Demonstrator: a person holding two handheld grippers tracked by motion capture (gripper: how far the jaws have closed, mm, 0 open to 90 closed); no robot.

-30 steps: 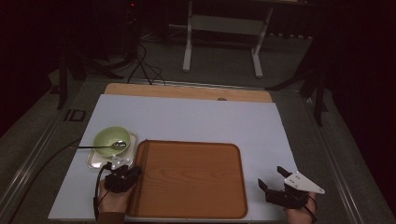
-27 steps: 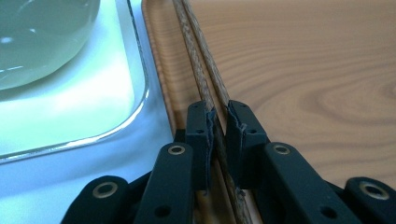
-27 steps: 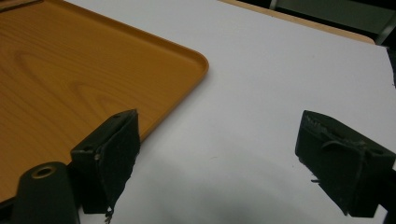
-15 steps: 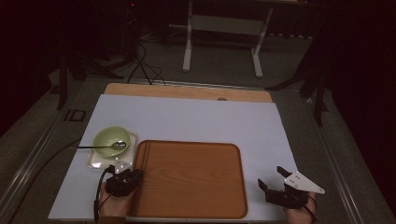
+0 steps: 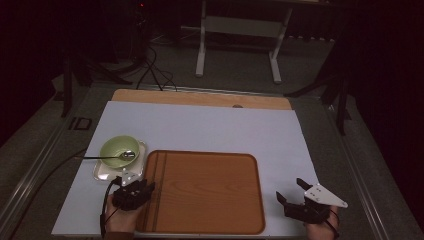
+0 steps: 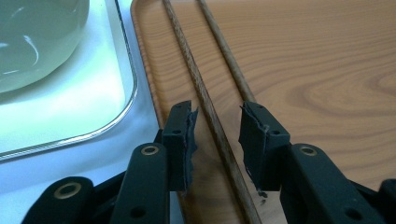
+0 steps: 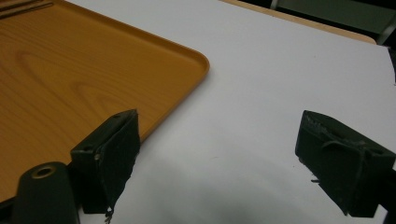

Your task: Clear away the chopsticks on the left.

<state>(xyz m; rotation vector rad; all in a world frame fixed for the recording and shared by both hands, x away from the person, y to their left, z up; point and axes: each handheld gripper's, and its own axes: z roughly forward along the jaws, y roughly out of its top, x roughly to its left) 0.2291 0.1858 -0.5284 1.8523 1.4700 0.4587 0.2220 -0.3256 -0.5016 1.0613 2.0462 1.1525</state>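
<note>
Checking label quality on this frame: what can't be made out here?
- Chopsticks: left gripper view, both ends cut off by the frame edges; left gripper has just been opening, one stick between its jaws, untouched.
- Bowl: same view, cropped at the top-left corner.
- Spoon: high view, small and dim.
- Tray: right gripper view, cropped at the left.

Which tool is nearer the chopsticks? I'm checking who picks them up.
Left. The left tool straddles one of the chopsticks on the wooden tray; the right tool sits beyond the tray's far side.
</note>
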